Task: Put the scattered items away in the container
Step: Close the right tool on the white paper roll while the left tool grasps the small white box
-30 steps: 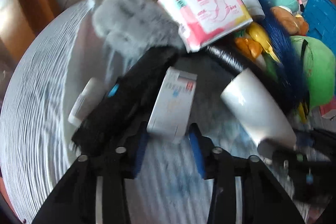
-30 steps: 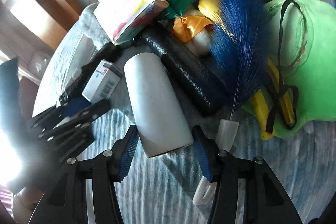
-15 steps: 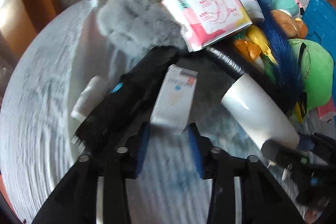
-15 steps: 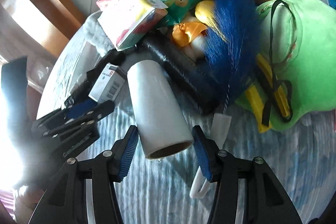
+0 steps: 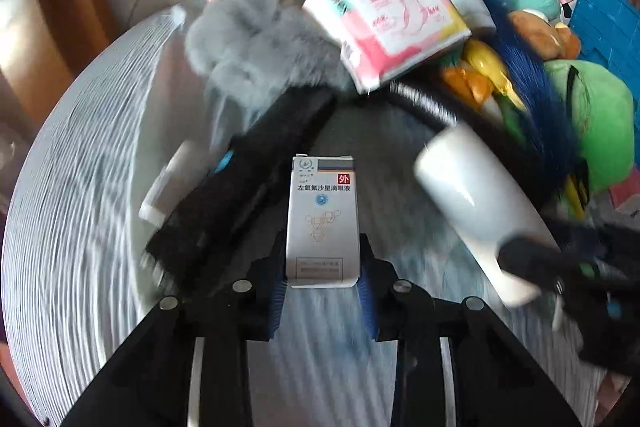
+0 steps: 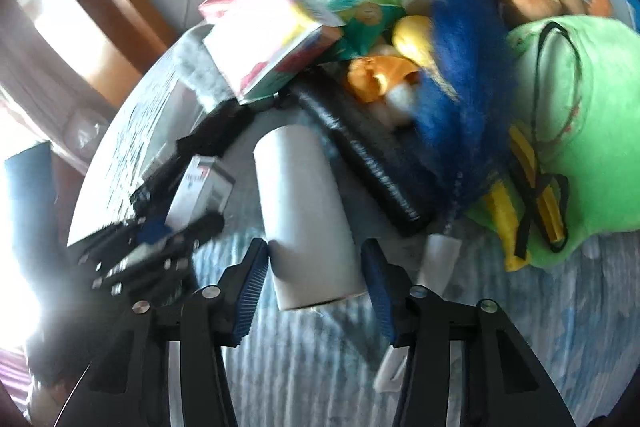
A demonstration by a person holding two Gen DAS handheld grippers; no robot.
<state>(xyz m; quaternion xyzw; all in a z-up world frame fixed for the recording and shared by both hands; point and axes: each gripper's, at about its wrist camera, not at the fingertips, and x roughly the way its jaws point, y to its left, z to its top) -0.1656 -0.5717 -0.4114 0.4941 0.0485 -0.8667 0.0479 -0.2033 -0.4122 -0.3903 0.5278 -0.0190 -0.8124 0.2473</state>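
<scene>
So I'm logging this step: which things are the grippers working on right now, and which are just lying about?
In hand:
- small white box, between the left gripper pads
- white roll, between the right gripper pads

Lying about:
- grey fluffy slipper
- pink tissue pack
- blue feather duster
- green plush
- blue crate

Left claw (image 5: pixel 322 291) has closed in on medicine box (image 5: pixel 322 223), pads now touching both sides. Right claw (image 6: pixel 316 275) has narrowed around white roll (image 6: pixel 306 215).
</scene>
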